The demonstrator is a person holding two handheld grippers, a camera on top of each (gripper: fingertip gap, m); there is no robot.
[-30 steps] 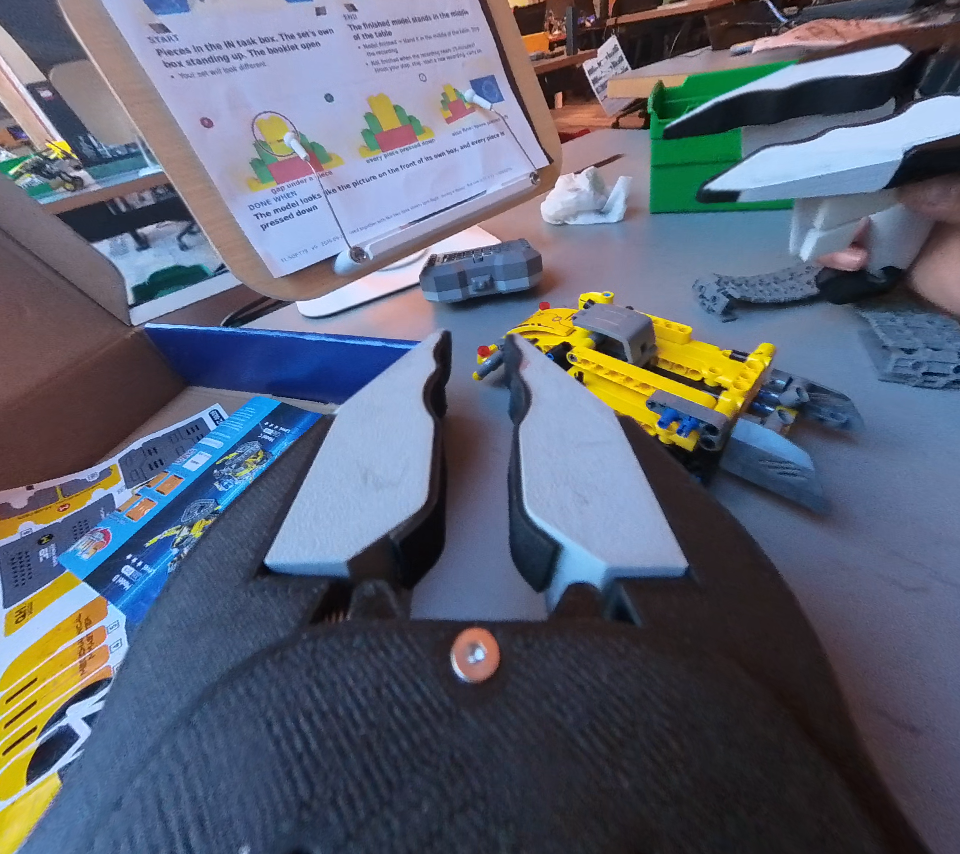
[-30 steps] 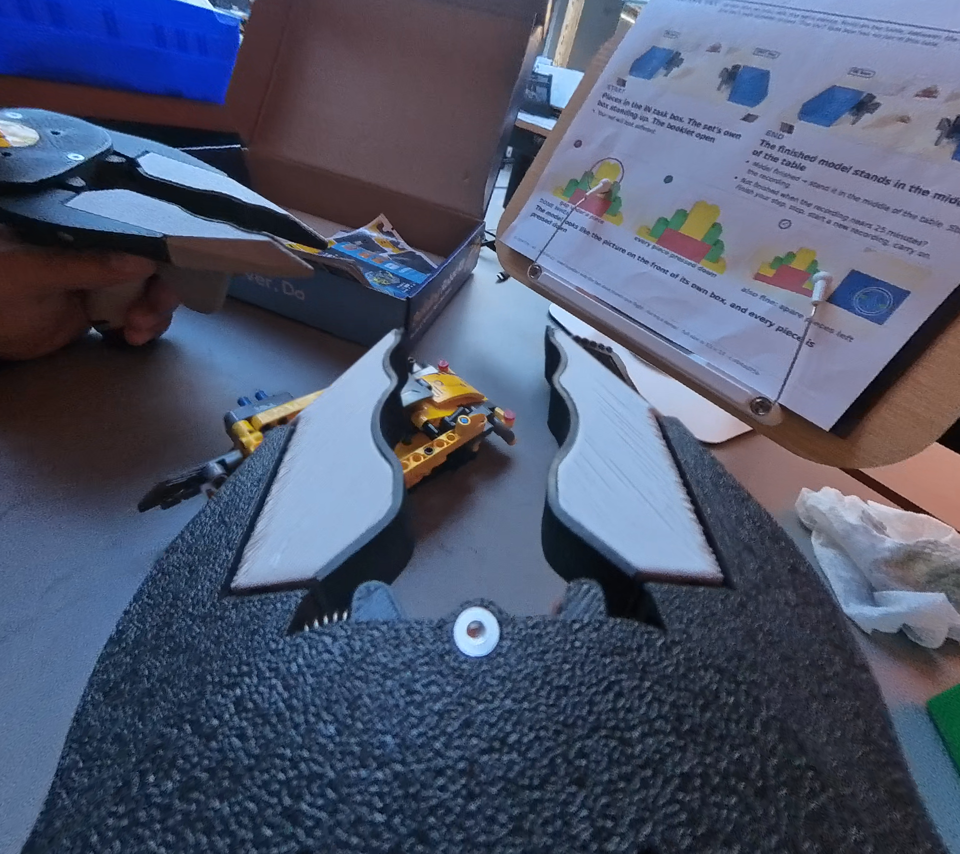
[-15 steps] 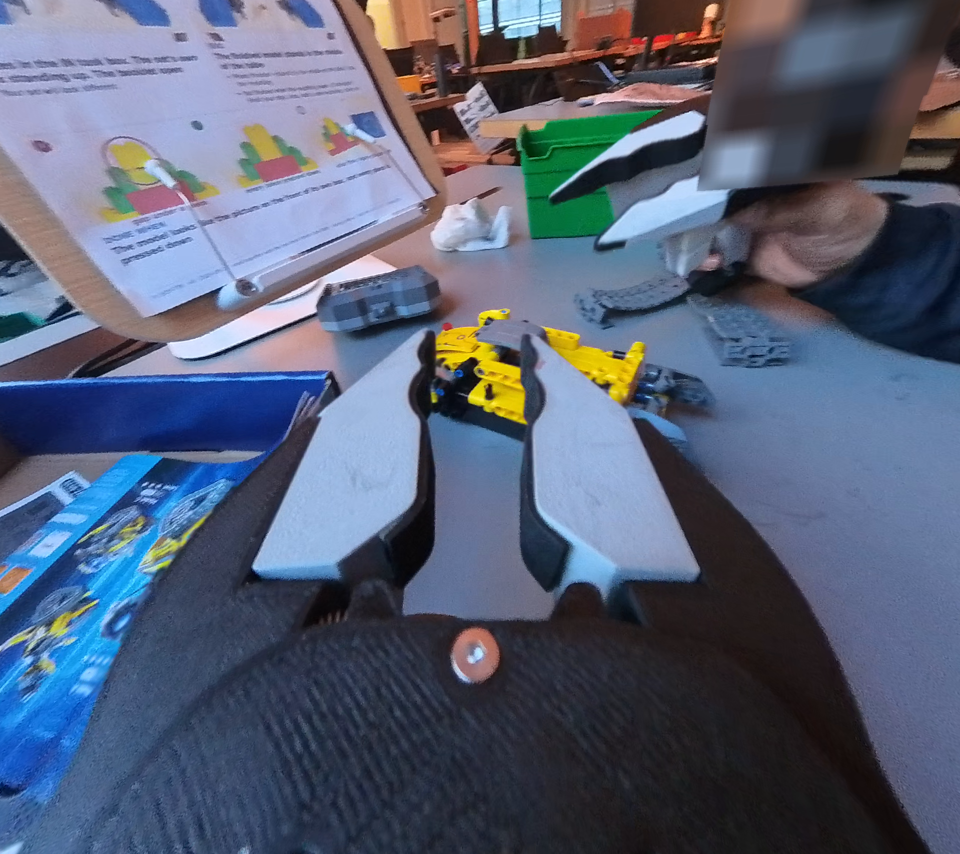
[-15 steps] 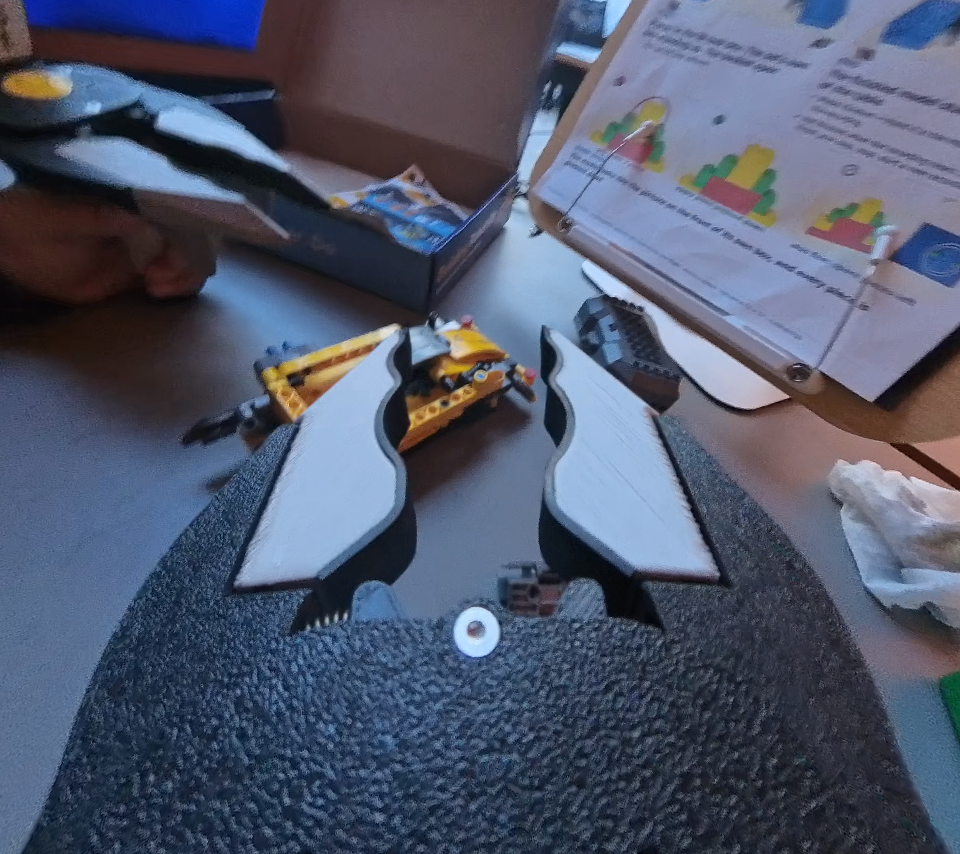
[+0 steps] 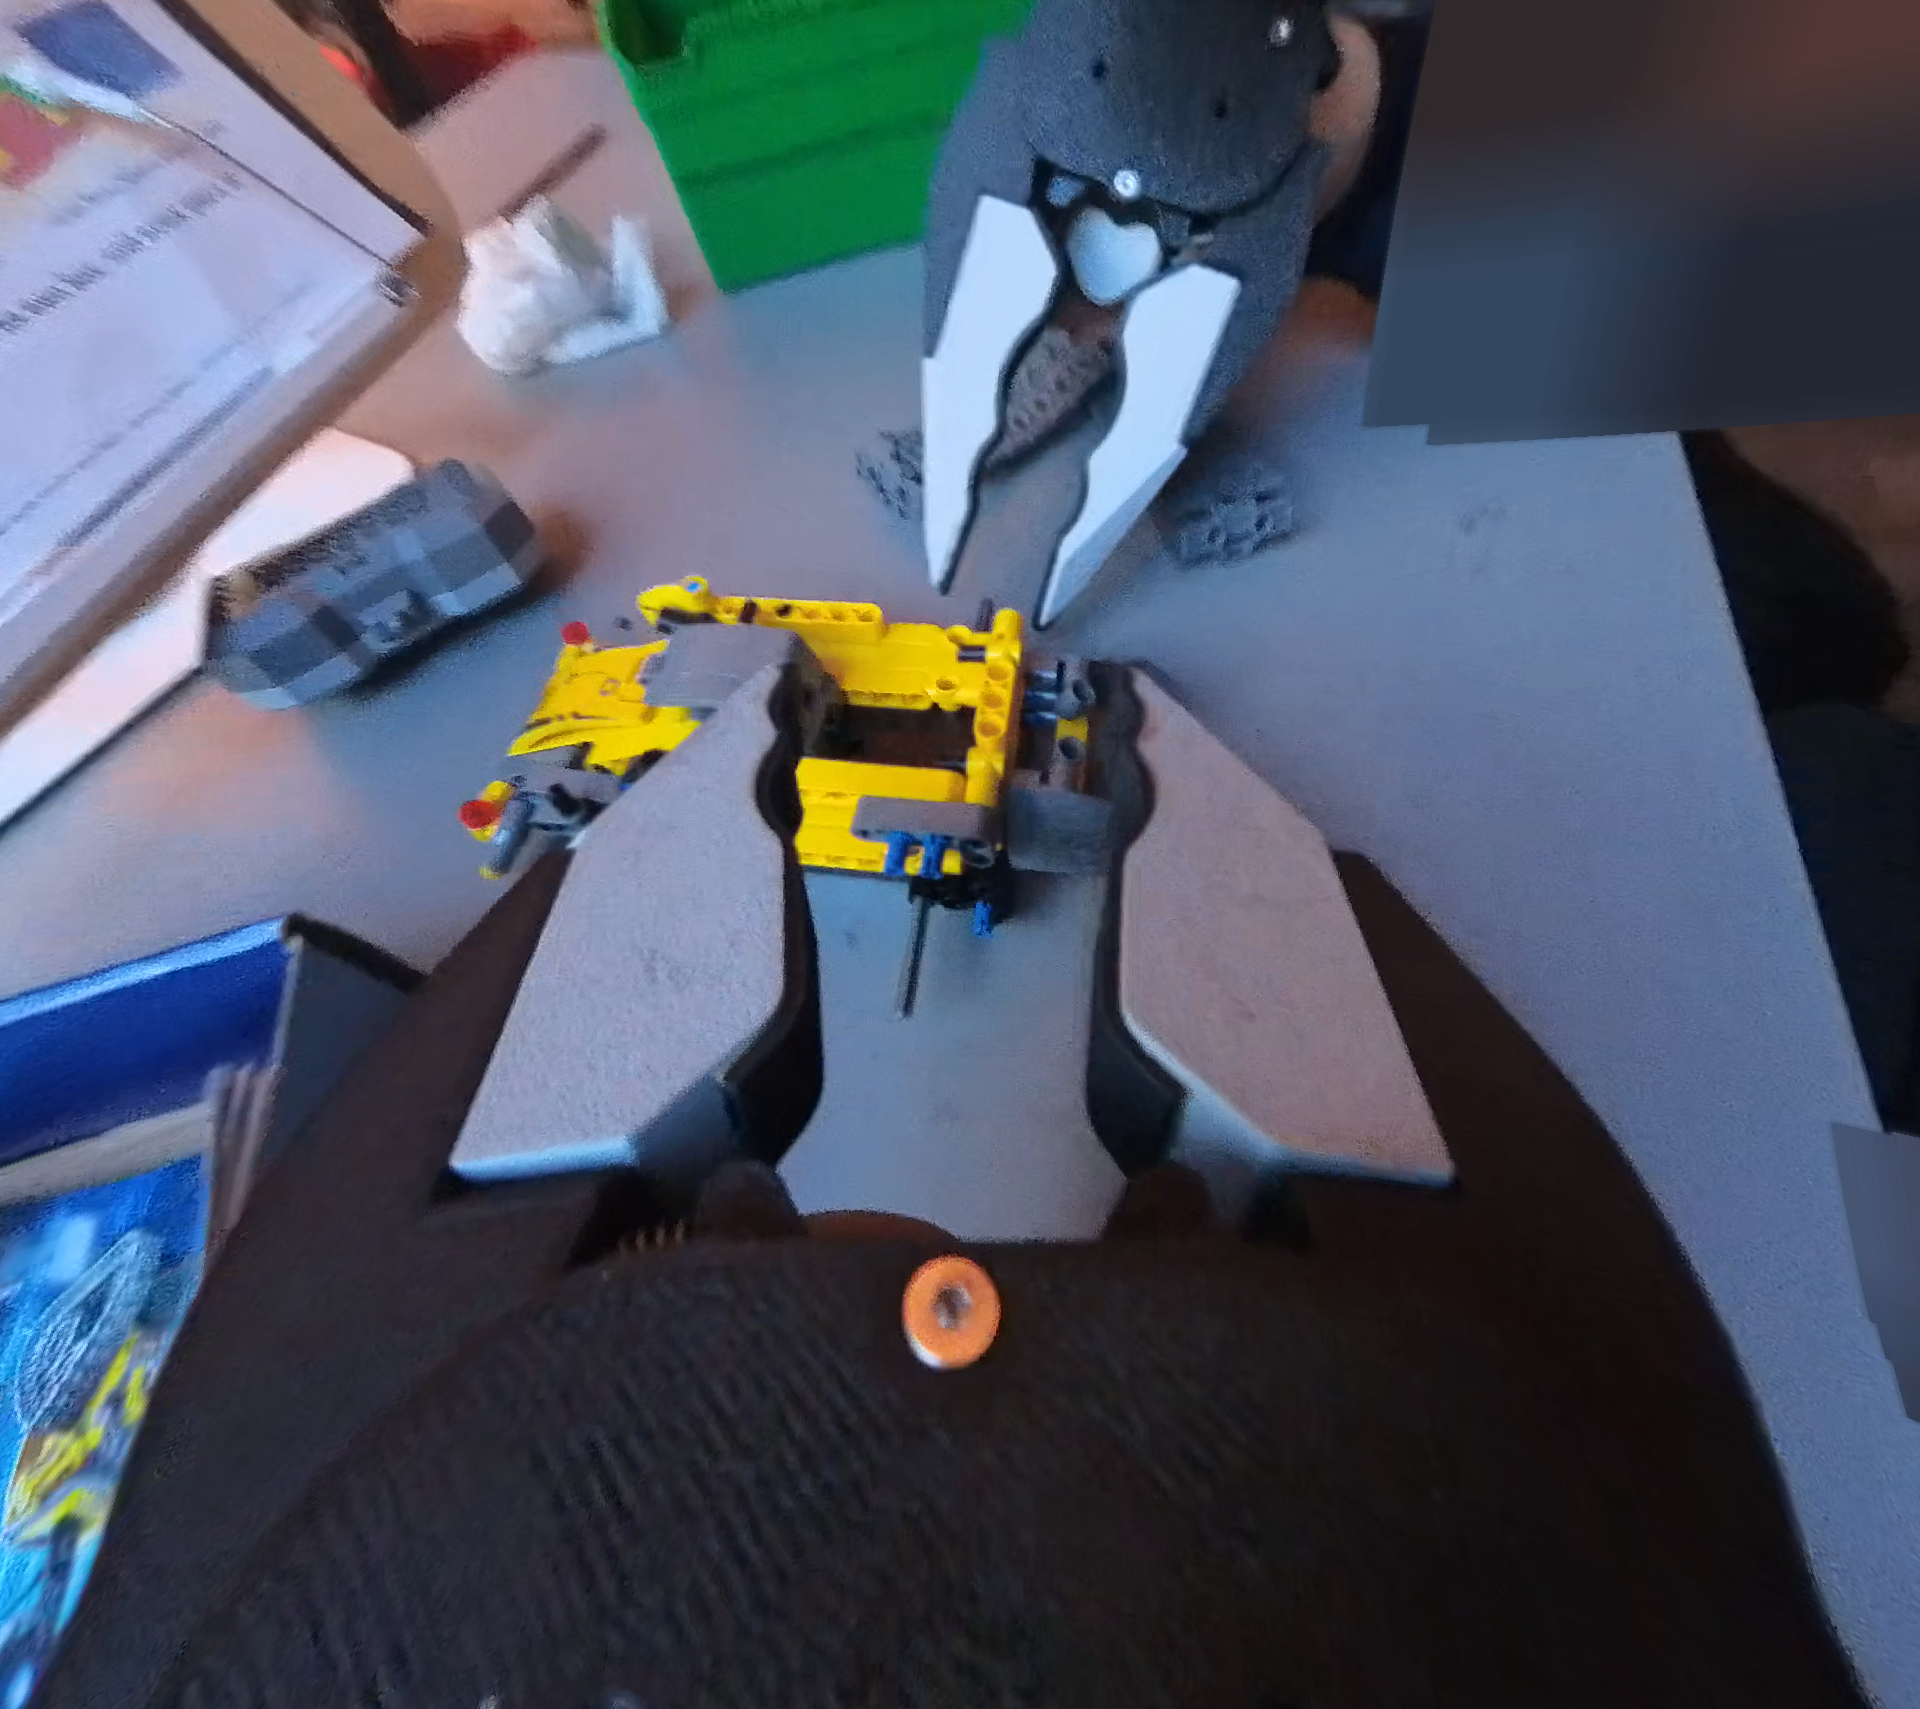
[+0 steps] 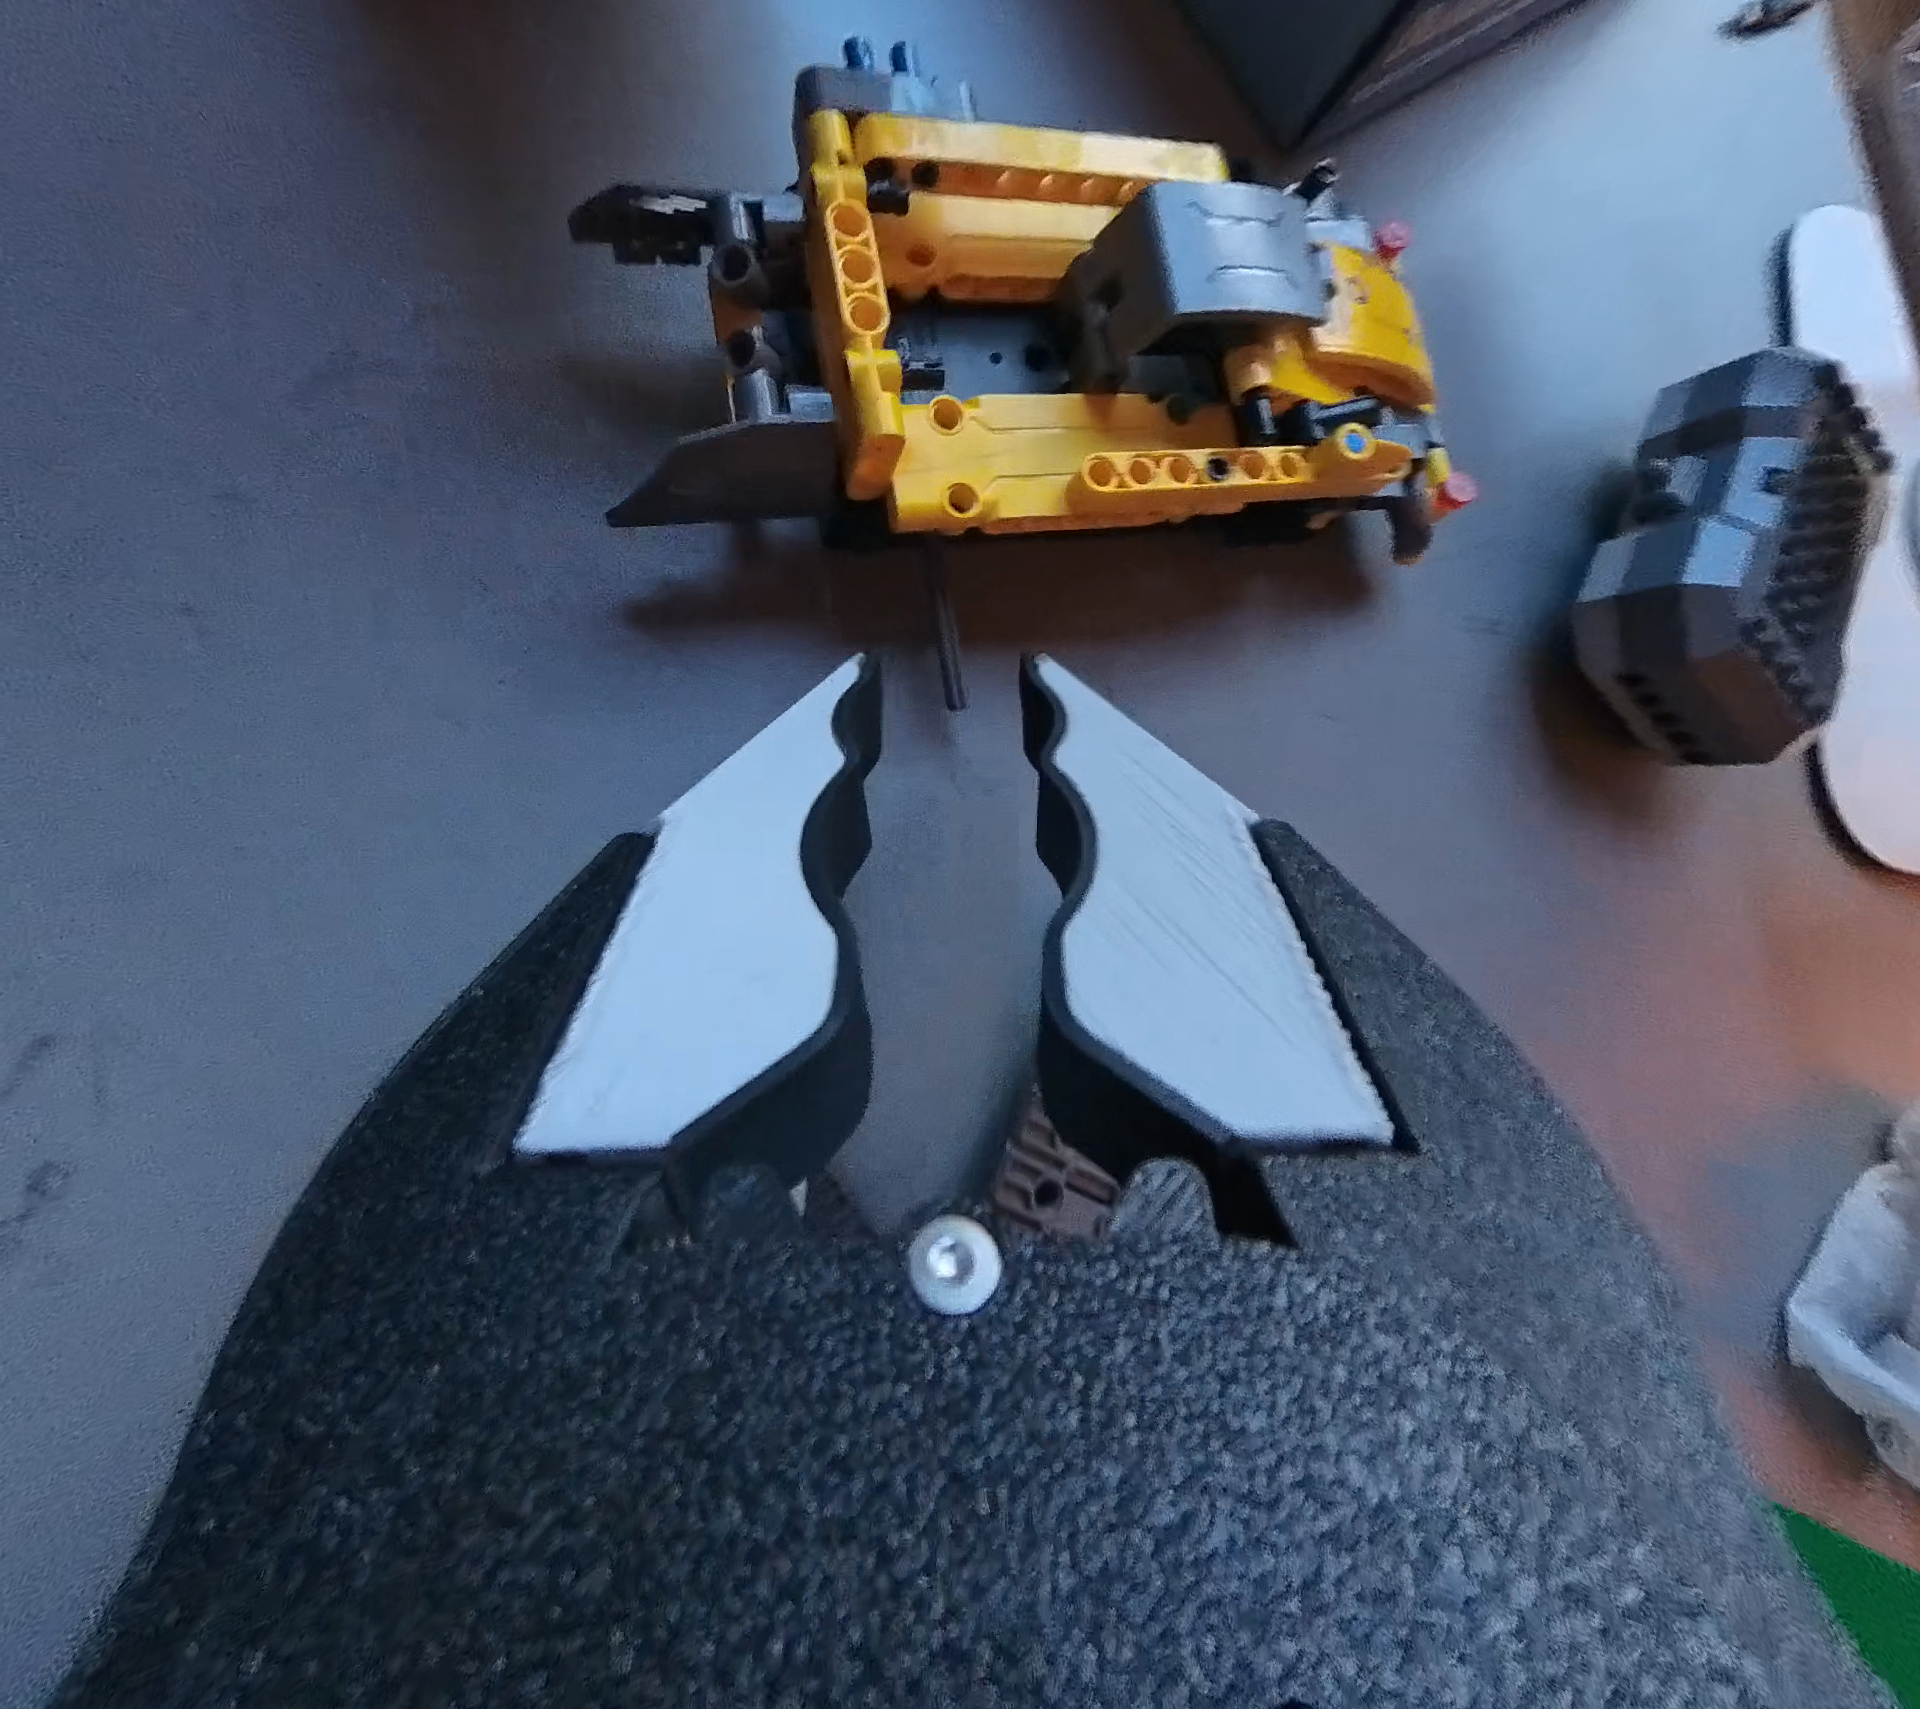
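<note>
A yellow and grey brick-built vehicle (image 5: 883,724) lies on the grey table (image 5: 1455,828). My left gripper (image 5: 951,703) is open wide, its two fingertips on either side of the vehicle's body; I cannot tell if they touch it. My right gripper (image 6: 945,667) is open and empty, pointing down at the vehicle (image 6: 1091,350) from the other side, tips just short of it. A thin black axle (image 6: 948,651) sticks out of the vehicle between those tips. The right gripper also shows in the left wrist view (image 5: 995,605).
A grey block (image 5: 374,589) lies left of the vehicle, under a tilted instruction board (image 5: 156,288). A green bin (image 5: 831,49) and crumpled tissue (image 5: 561,298) sit behind. Grey track pieces (image 5: 1231,516) lie under the right gripper. An open blue box (image 5: 125,1025) stands at left. One gripper's finger ends stand about 10 cm off the other's. Left tips and right tips are each some 20 cm from the grey block (image 5: 374,589). It turns up in the right wrist view (image 6: 1716,489) as well.
Both grippers have tipped downward and closed in on the vehicle. The left gripper's fingers have opened much wider and now straddle it. The right gripper has come across to face the left one.
</note>
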